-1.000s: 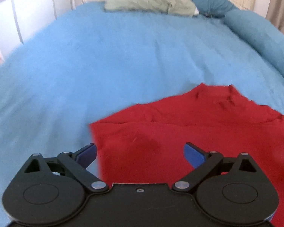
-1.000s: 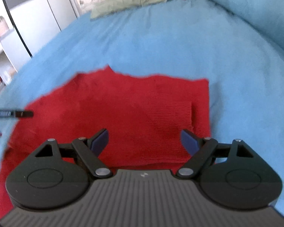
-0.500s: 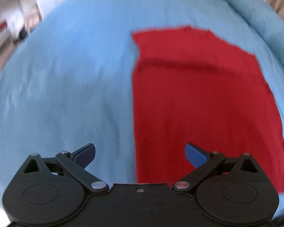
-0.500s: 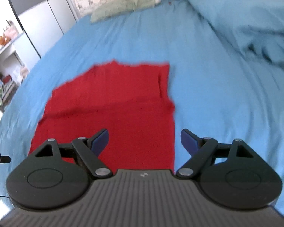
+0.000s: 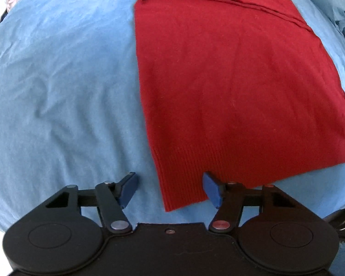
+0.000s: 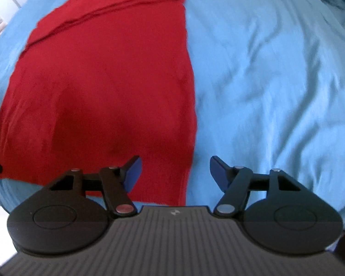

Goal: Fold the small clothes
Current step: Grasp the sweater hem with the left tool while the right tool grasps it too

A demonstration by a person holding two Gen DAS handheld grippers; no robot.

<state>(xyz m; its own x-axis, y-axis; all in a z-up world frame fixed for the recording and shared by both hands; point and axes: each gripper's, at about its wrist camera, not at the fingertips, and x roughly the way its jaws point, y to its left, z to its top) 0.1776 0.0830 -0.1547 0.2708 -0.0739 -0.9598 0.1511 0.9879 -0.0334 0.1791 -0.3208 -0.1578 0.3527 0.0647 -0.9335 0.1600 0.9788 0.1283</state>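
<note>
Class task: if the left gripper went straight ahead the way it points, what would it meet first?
Probably the near ribbed hem corner of the red knit garment, lying between the open left gripper fingers; depth unclear.

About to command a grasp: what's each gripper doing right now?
Left gripper: open, empty, at the sweater hem corner.
Right gripper: open, empty, at the other hem corner.

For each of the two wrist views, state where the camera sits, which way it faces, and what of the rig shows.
Left wrist: behind the open left gripper, facing down the red garment, over its near-left hem corner.
Right wrist: behind the open right gripper, facing the garment's near-right corner.
Shared: the same garment on the blue bedspread.
</note>
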